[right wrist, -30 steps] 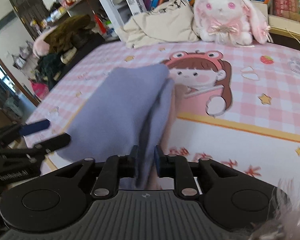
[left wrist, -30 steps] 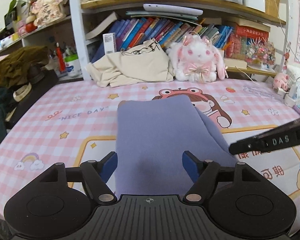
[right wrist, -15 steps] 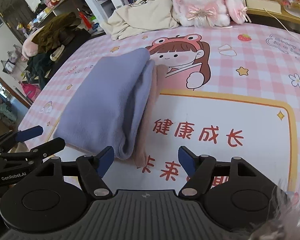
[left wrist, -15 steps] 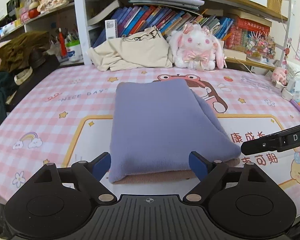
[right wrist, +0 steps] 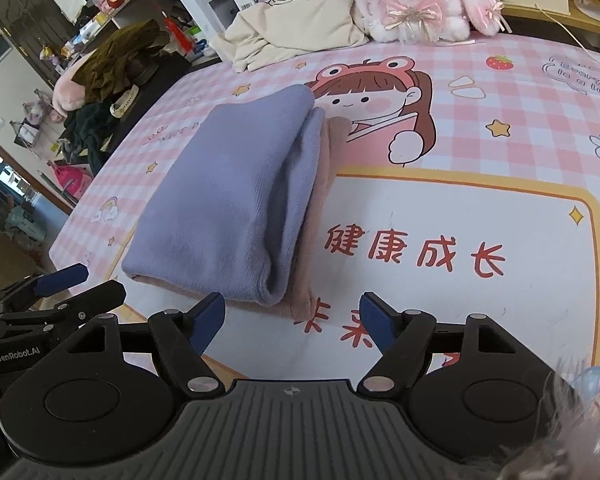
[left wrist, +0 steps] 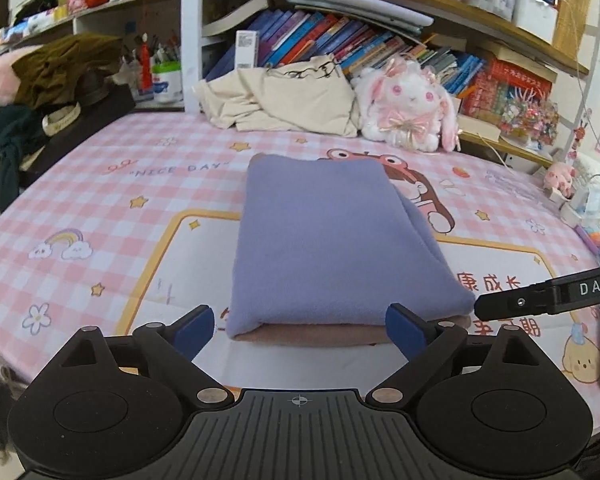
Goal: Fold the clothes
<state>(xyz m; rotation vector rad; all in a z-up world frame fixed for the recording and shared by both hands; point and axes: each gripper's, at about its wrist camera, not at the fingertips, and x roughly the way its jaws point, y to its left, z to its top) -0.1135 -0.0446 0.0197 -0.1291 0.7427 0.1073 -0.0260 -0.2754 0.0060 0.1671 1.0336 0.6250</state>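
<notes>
Lying flat in the centre of the left wrist view, the folded lavender fleece garment (left wrist: pixel 332 240) is resting on the pink checked cartoon-print tablecloth (left wrist: pixel 100 200), its long axis running from the lower centre of the frame up toward the middle, with the narrow near end facing the camera. A dusty-pink lining layer (left wrist: pixel 320 336) is showing along that near edge (it is peeking out beneath the lavender). In the right wrist view the same garment (right wrist: pixel 228 208) is slanting from the lower left up toward the centre, its layered edges facing right.

The left gripper (left wrist: pixel 300 330) is standing wide apart, its jaws having just been opening, with the garment's near edge just beyond the blue pads (left wrist: pixel 194 326) and nothing pressed between them. The right gripper (right wrist: pixel 292 316) is likewise spread, its jaws having just been opening, the garment's near corner lying just beyond the gap and untouched.

At the upper middle of the left wrist view a cream cloth bag (left wrist: pixel 292 100) is slumping against the bookshelf (left wrist: pixel 380 52), which is holding rows of colourful books; a white and pink plush rabbit (left wrist: pixel 408 108) is sitting just beside the bag. What the bag contains cannot be told.
</notes>
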